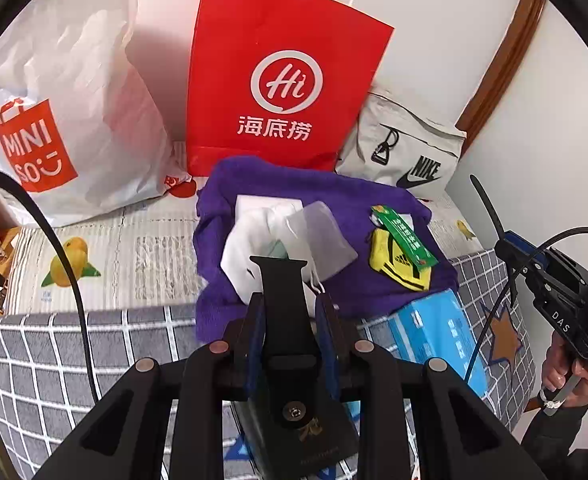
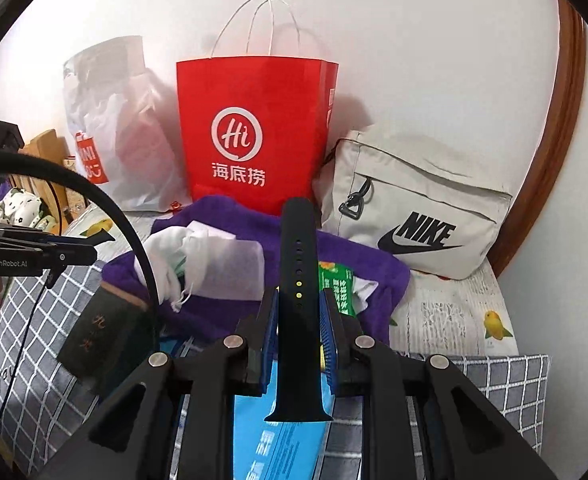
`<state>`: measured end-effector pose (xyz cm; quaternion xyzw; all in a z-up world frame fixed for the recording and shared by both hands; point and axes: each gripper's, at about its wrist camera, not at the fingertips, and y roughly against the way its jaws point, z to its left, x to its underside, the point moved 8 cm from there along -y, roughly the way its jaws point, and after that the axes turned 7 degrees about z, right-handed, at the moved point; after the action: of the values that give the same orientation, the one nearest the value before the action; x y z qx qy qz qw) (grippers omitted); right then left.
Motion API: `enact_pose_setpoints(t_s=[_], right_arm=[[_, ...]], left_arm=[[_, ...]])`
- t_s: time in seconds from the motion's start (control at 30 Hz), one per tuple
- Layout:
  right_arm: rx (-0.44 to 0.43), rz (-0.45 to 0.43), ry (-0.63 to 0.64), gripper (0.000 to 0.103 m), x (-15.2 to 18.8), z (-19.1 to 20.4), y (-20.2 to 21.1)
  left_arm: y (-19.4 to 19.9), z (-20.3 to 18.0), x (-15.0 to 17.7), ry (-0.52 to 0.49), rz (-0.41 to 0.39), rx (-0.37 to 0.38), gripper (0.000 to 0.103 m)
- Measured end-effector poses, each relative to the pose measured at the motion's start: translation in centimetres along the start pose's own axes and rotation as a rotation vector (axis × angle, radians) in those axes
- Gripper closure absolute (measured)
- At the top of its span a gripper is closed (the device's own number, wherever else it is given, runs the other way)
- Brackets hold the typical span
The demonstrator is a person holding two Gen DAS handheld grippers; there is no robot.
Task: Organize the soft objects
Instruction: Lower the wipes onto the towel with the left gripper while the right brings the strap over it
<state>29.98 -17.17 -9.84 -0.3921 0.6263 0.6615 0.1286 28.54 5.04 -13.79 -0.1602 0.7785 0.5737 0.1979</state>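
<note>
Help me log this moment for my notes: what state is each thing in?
left gripper: shut on watch strap piece
right gripper: shut on black watch strap
red paper bag: upright, open-topped
Nike bag: leaning on wall, zipped
white drawstring pouch: lying on purple towel

The bed [image 1: 142,256] carried a fruit-printed sheet, with a grey checked blanket [image 1: 30,352] over its near edge. Along the far edge, against the wall, stood a white Miniso bag [image 1: 74,120], a red paper bag [image 1: 278,80] and a grey Nike bag [image 2: 413,208], left to right. A purple towel [image 1: 373,292] lay spread at the middle of the surface. On the blanket sat a blue box [image 1: 441,328] and a dark booklet [image 2: 102,332]
</note>
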Motion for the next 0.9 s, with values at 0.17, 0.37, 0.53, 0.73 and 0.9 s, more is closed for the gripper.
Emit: enact_pose_setpoints(t_s=[0.17, 0.37, 0.53, 0.73, 0.9], right_arm=[[0.006, 0.014, -0.002, 0.082, -0.8, -0.3, -1.8], [0.001, 0.039, -0.009, 0.082, -1.3, -0.7, -4.2], [-0.003, 0.066, -0.017, 0.082, -1.6, -1.1, -6.4], [-0.049, 0.116, -0.039, 0.082, -1.4, -1.4, -9.4], [-0.104, 0.161, -0.068, 0.082, -1.0, -1.6, -11.5]], left_arm=[[-1.1, 0.6, -1.3, 0.001, 0.004, 0.003, 0.079], [-2.6, 0.7, -2.7, 0.014, 0.007, 0.024, 0.079], [-3.8, 0.9, -3.5, 0.028, 0.008, 0.039, 0.079], [-5.4, 1.1, -4.4, 0.038, 0.017, 0.029, 0.079], [-6.7, 0.5, -4.9, 0.029, 0.036, 0.038, 0.079]])
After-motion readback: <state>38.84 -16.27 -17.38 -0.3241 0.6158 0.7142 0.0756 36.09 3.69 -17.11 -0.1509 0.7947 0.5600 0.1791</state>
